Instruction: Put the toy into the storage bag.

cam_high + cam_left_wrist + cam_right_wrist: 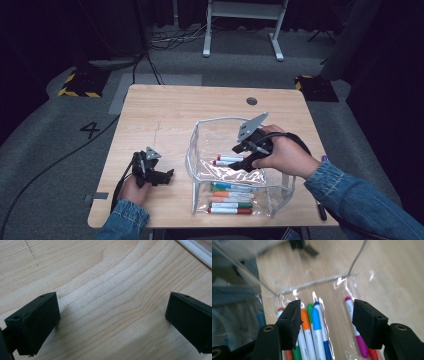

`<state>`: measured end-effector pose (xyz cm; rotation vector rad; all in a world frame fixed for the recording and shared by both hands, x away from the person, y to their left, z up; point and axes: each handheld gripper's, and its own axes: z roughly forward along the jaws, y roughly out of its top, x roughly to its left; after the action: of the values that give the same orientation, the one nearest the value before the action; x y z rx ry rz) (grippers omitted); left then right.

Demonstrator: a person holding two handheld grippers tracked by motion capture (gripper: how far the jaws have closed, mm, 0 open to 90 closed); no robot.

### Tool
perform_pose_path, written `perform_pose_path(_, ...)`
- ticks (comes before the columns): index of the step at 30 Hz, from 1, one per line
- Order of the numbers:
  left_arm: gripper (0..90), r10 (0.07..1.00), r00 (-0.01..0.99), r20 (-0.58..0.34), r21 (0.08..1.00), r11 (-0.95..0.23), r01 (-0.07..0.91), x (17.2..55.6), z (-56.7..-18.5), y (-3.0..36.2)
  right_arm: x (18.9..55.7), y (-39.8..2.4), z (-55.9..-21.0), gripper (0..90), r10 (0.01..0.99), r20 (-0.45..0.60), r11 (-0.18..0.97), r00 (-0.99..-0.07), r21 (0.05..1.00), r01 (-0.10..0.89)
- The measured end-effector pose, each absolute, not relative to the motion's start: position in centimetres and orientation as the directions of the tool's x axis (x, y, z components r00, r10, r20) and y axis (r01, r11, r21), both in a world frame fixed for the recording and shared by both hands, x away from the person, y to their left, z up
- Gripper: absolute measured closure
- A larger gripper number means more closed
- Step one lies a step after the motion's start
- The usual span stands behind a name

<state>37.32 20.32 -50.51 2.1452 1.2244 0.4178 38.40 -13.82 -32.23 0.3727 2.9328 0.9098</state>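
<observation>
Markers going into a clear pouch, right tongs spread above them.

The right tongs (243,148) hang inside the mouth of the clear pouch (200,145) with their jaws wide and nothing between them; the markers (317,327) lie loose on the pouch floor below. The left tongs (167,175) rest on the counter (160,110) just left of the pouch, also spread and holding nothing. I count about eight markers in the pouch from the high view: two near the right tongs and roughly six in a row at the near end, though glare on the plastic makes the count unsure. One pouch, two tongs. The markers look light, stiff and smooth, likely to roll or slip; best pinched across the middle of the barrel. The pouch is thin, soft and floppy, best held by its stiffer piped rim.
</observation>
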Motion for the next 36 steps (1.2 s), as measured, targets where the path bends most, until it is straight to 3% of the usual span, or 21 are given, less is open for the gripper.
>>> perform_pose_path(6, 0.0, 0.853, 0.520, -0.032, 0.656, -0.375, 0.655, 37.3, -50.5, 20.3, 37.7, -17.1, -28.6, 42.2, 0.315, -0.012, 0.731, -0.949, 0.641, 0.235)
perform_pose_path(17, 0.0, 0.854, 0.520, -0.032, 0.656, -0.374, 0.656, 37.3, -50.5, 20.3, 35.8, -24.6, -26.6, 42.4, 0.483, 0.001, 0.620, -0.876, 0.705, 0.343)
perform_pose_path(27, 0.0, 0.855, 0.518, -0.032, 0.656, -0.373, 0.657, 37.3, -50.5, 20.3, 34.0, -30.4, -26.9, 42.8, 0.607, 0.009, 0.547, -0.795, 0.720, 0.426)
perform_pose_path(36, 0.0, 0.854, 0.520, -0.032, 0.655, -0.375, 0.656, 37.3, -50.5, 20.3, 31.6, -34.6, -29.7, 45.7, 0.712, 0.030, 0.482, -0.701, 0.705, 0.520)
